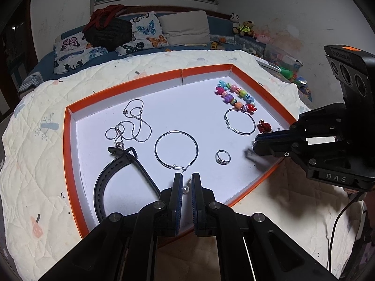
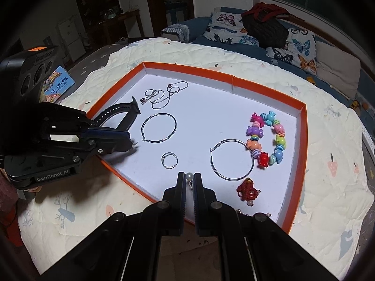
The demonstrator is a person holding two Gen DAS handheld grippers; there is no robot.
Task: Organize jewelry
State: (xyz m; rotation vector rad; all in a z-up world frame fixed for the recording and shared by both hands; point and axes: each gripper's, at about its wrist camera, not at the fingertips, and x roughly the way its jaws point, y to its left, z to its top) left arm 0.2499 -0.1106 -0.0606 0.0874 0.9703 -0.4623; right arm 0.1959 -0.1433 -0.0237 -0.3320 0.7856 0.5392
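An orange-rimmed white tray lies on a quilt. In it are a silver chain, two large hoop earrings, a ring, a colourful bead bracelet, a black strap and a red knot charm. My left gripper is shut on a pearl stud earring. My right gripper is shut on another pearl stud earring.
The quilt covers a low table. A sofa with butterfly cushions and a dark bag stands behind. Toys sit at the far right. A picture book lies left of the tray.
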